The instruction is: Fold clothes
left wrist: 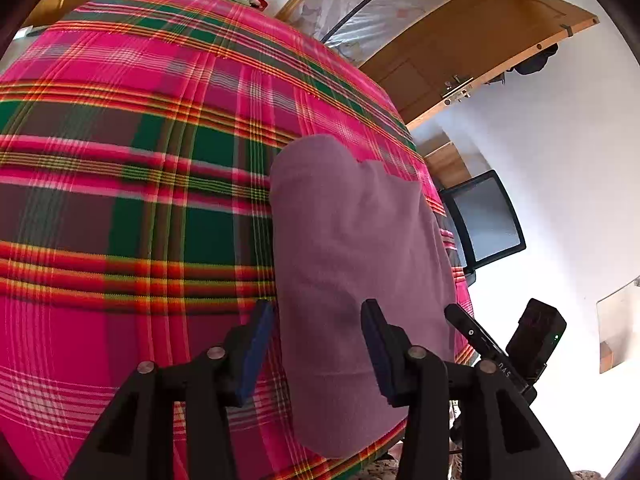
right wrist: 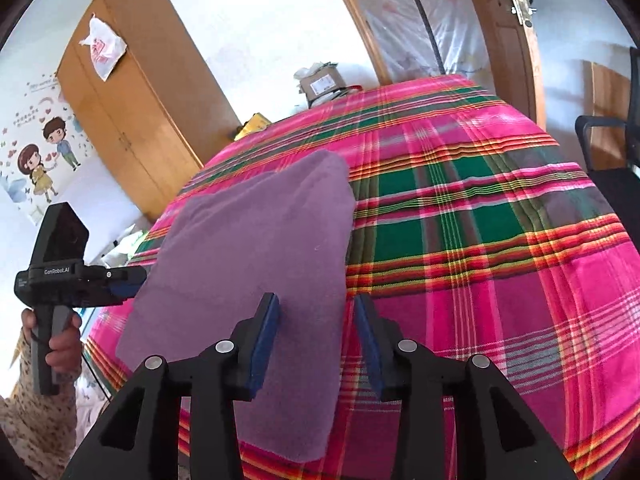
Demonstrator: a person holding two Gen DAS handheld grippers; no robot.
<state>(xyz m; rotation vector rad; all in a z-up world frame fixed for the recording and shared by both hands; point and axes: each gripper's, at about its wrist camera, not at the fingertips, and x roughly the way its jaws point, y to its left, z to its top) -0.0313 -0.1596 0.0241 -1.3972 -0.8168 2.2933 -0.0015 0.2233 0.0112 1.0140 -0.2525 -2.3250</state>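
Observation:
A purple folded cloth (left wrist: 352, 272) lies flat on a bed covered by a pink, green and red plaid sheet (left wrist: 140, 200). My left gripper (left wrist: 318, 324) stands open over the cloth's near left edge, and its blue pads do not press on the fabric. In the right wrist view the same cloth (right wrist: 260, 248) lies near the bed's left edge on the plaid sheet (right wrist: 480, 240). My right gripper (right wrist: 316, 308) is open above the cloth's near right edge. The left gripper (right wrist: 134, 280) also shows at that cloth's left side, held by a hand (right wrist: 60, 344).
A wooden wardrobe (right wrist: 132, 112) stands beyond the bed. A cardboard box (right wrist: 324, 80) sits at the far end. A wooden door (left wrist: 480, 40) and a plastic-wrapped mattress (right wrist: 420, 20) line the wall. A black chair (left wrist: 484, 220) stands beside the bed.

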